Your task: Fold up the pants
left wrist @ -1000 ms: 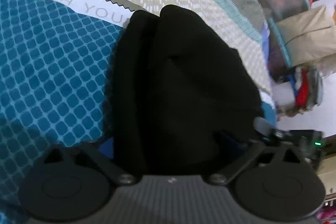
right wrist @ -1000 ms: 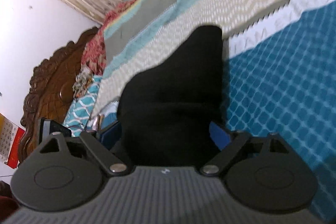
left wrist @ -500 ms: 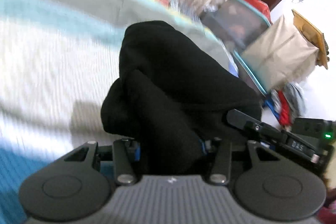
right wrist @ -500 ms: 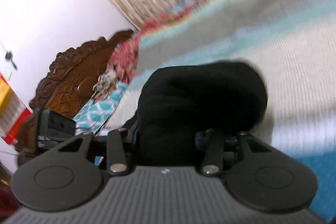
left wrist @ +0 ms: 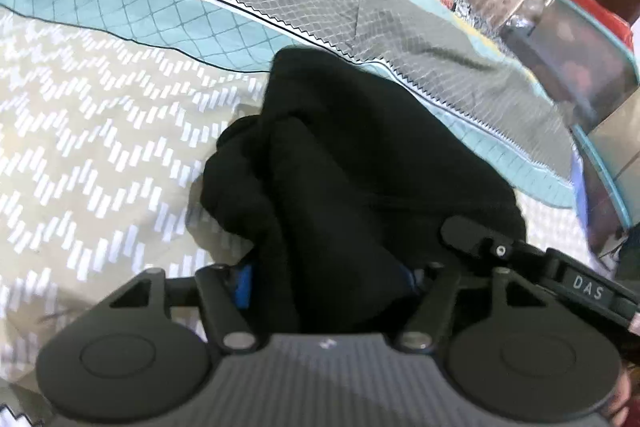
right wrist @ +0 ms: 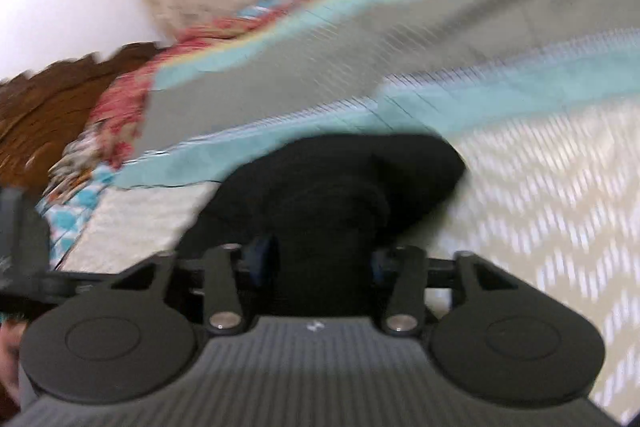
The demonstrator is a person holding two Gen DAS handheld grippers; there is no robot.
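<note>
Both my left gripper (left wrist: pixel 328 275) and right gripper (right wrist: pixel 320 255) are easing apart around the soft, floppy black pants (left wrist: pixel 360 167), best held by bunched edges.

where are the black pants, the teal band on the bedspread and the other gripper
black pants (left wrist: pixel 360 155), left wrist view, bunched middle
teal band (left wrist: pixel 132 7), left wrist view, grid-printed stretch
right gripper (left wrist: pixel 480 239), left wrist view, black body beside the pants
</note>
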